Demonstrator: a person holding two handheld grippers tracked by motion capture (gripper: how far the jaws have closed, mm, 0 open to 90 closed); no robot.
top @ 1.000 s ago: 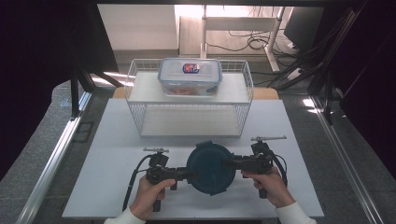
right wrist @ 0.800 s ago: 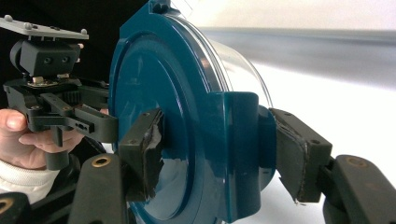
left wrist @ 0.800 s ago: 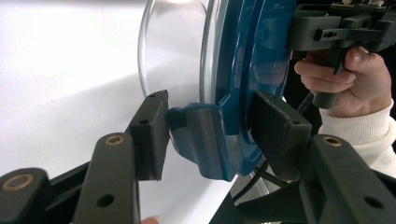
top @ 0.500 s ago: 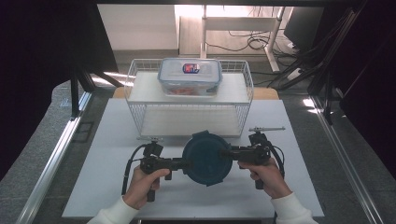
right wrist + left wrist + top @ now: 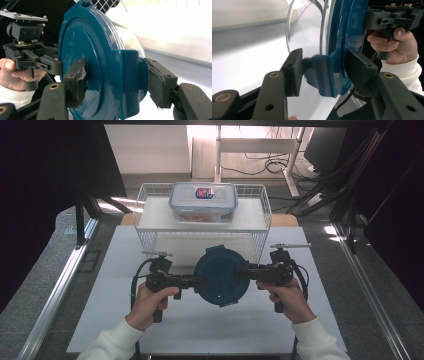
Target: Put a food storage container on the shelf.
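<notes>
- The left gripper (image 5: 196, 281) lies level, jaws pointing across toward the other hand. The person's left hand (image 5: 150, 304) wraps its handle from below, and a white sleeve runs off the bottom edge of the high view.
- Its jaws stand about half open, closed on the left clip tab of the round clear container with a dark teal plastic lid (image 5: 220, 275). In the left gripper view the tab (image 5: 322, 75) sits between the two black pads (image 5: 293, 71), and the far pad lies against the lid's face.
- The right gripper (image 5: 245, 271) mirrors it, level and pointing inward, with the right hand (image 5: 288, 299) under the handle.
- Its jaws are narrower, clamped on the opposite tab (image 5: 128, 80): one pad (image 5: 76, 81) presses the lid's face, the other the tab's outer side.
- The container hangs between the two sets of fingertips, lid toward the person, above the white table (image 5: 210, 330).
- Beyond the fingertips stands a white wire basket (image 5: 150, 227) with a rectangular clear lidded box (image 5: 203, 201) on its top.
</notes>
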